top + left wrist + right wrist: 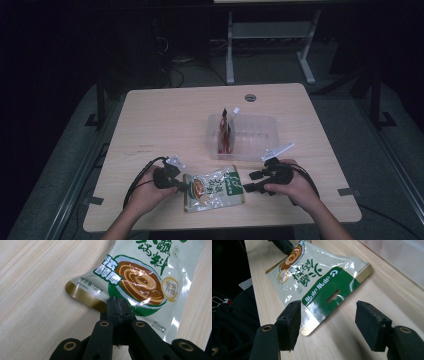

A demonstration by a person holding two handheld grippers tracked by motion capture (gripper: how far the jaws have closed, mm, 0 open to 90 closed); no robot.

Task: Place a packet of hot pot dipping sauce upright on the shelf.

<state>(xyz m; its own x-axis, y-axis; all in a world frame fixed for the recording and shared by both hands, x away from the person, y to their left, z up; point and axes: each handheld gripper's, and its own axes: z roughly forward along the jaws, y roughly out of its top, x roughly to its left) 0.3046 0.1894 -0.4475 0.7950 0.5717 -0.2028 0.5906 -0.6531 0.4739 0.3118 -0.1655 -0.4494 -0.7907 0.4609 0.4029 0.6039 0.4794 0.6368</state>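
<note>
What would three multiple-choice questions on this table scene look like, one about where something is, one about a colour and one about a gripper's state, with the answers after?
1. Where does the sauce packet lie?
A. inside the clear plastic tray
B. on the table between the two grippers
C. on the floor

2. What colour is the packet's header band with the hang hole?
A. green
B. red
C. blue

3. How do the jaws of the right gripper stand?
A. shut on the packet
B. shut on nothing
C. open, astride the packet's header edge

Answers: 1 B, it lies flat on the table, in front of the clear plastic tray. 2 A, the right gripper view shows it green. 3 C, a wide gap shows there, while the left gripper is clamped on the other end.
</note>
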